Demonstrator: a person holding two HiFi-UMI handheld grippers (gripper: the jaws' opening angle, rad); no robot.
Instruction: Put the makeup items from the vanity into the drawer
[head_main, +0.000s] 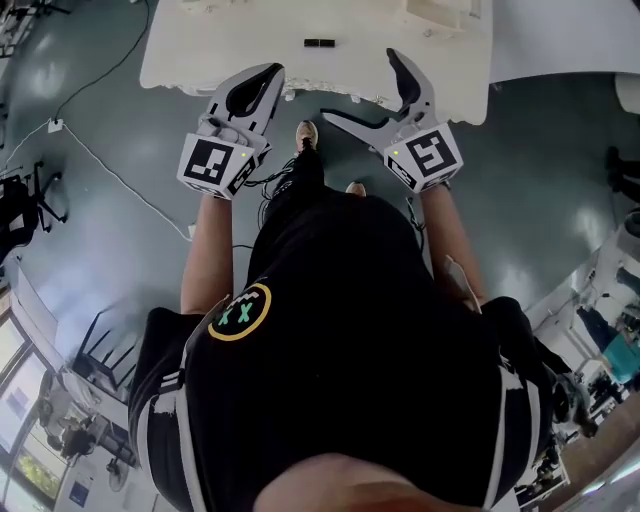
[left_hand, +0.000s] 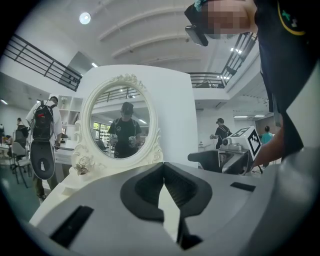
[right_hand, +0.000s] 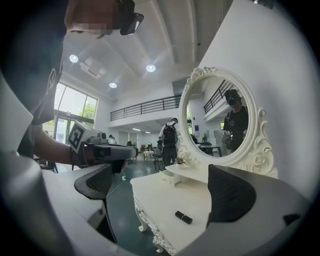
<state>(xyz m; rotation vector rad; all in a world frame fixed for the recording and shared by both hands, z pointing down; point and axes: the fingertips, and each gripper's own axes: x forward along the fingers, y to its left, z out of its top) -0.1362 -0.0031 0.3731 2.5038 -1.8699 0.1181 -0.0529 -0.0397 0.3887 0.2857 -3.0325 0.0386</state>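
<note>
We have not started, we judge: 1 black lipstick (head_main: 319, 43) lies on the bench (head_main: 220, 52). Our left gripper (head_main: 268, 74) fingers meet on nothing; our right gripper (head_main: 360, 88) fingers spread wide, empty.

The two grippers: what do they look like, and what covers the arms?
Both the left gripper and the right gripper have light grey bodies, black-lined curved jaws and a white cube with black square markers. Black cables run below them. The sleeves are short and black with white stripes.
</note>
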